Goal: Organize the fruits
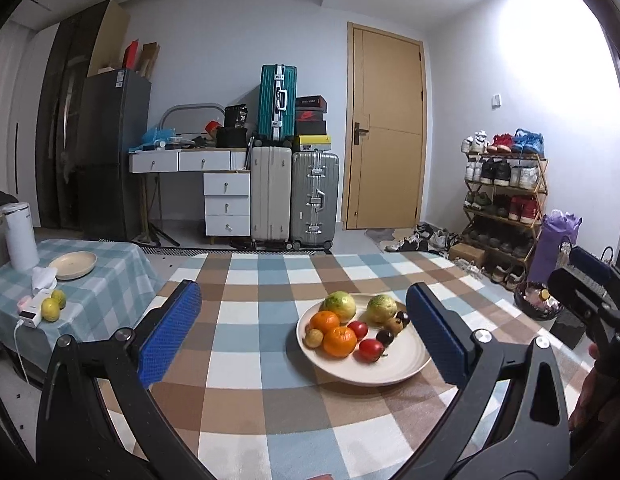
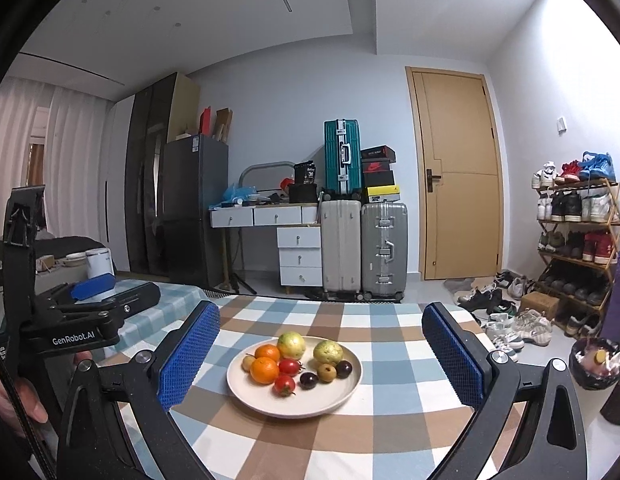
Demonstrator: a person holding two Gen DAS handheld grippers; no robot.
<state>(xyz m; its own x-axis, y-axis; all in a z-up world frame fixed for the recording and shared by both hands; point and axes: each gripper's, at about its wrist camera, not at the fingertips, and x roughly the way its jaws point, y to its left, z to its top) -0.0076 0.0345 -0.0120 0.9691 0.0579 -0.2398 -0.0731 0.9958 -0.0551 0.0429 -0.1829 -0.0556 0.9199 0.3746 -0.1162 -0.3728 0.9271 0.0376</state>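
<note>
Fruits (image 2: 293, 364) on plate (image 2: 342, 394), plate on table (image 2: 390, 432)

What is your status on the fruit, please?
Left gripper open, empty. Right gripper open, empty. Fruit all on the plate, untouched. Nothing in the way.

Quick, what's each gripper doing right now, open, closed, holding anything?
Left gripper: open, holding nothing, above the table short of the plate.
Right gripper: open, holding nothing.

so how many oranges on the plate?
2. One orange sits at the plate's back left, beside a green fruit; the other orange lies just in front of it. None looks hidden.
</note>
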